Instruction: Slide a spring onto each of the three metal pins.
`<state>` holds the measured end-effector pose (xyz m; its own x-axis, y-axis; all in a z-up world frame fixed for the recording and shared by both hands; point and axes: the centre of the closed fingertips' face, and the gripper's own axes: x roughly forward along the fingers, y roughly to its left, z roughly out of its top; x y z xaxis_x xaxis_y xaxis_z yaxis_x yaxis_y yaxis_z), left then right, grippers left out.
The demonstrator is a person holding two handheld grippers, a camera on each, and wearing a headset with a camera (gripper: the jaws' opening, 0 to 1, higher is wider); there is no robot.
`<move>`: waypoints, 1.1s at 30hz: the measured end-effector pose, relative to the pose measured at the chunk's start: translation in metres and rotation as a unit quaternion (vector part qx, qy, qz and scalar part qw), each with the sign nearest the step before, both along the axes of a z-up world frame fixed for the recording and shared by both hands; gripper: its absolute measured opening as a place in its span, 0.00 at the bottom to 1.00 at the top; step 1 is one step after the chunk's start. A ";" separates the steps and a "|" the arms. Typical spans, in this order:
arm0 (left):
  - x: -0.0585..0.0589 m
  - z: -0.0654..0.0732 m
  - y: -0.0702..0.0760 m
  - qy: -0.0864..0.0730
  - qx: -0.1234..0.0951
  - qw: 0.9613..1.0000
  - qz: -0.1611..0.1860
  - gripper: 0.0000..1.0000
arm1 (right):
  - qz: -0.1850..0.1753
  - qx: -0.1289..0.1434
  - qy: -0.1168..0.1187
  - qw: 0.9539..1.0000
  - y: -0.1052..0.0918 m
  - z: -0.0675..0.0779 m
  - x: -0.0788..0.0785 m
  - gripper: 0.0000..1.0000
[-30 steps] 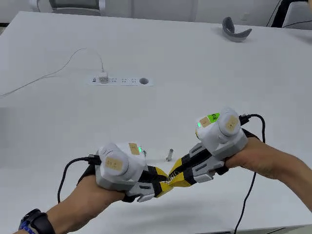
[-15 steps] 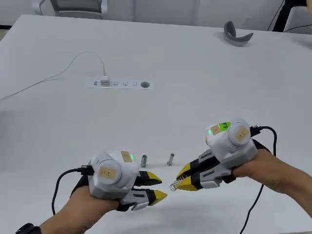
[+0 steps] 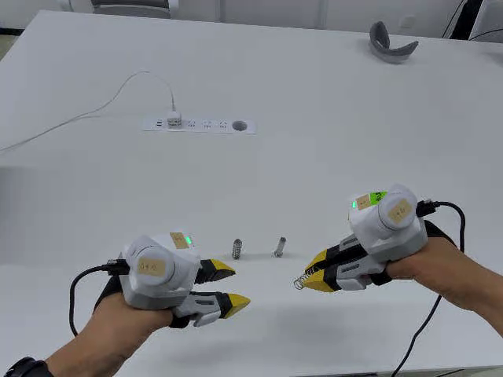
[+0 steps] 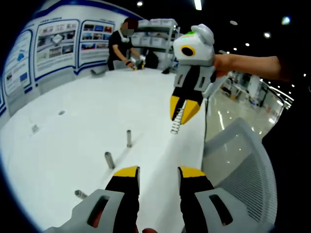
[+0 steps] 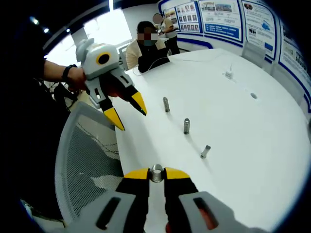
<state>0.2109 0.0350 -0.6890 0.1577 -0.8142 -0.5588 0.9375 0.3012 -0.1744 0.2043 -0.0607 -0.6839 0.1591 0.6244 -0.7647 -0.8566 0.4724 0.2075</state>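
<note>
Metal spring [image 3: 300, 281] juts from the right tool's [image 5: 156, 174] closed tips.

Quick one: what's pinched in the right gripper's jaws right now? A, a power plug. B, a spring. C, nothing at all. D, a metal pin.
B: the right gripper has its yellow jaw tips closed on a small coiled spring that sticks out past them.
</note>
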 end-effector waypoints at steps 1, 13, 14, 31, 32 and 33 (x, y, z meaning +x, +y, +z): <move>0.001 -0.001 0.003 0.000 0.002 1.000 0.004 0.33 | -0.004 -0.002 0.001 1.000 -0.001 -0.001 0.001 0.12; 0.015 -0.004 0.034 0.005 0.007 0.999 0.054 0.37 | -0.038 -0.024 0.008 0.999 -0.014 -0.019 0.022 0.12; 0.017 -0.004 0.037 0.005 0.008 0.998 0.059 0.38 | -0.039 -0.028 0.007 0.999 -0.015 -0.020 0.024 0.12; 0.032 -0.009 0.080 0.018 0.014 0.990 0.137 0.54 | -0.022 -0.065 -0.013 0.998 -0.017 -0.031 0.056 0.12; 0.033 -0.010 0.084 0.018 0.014 0.990 0.142 0.55 | -0.021 -0.066 -0.014 0.997 -0.017 -0.031 0.059 0.12; 0.033 -0.010 0.086 0.018 0.016 0.989 0.145 0.55 | -0.021 -0.068 -0.014 0.997 -0.017 -0.031 0.060 0.12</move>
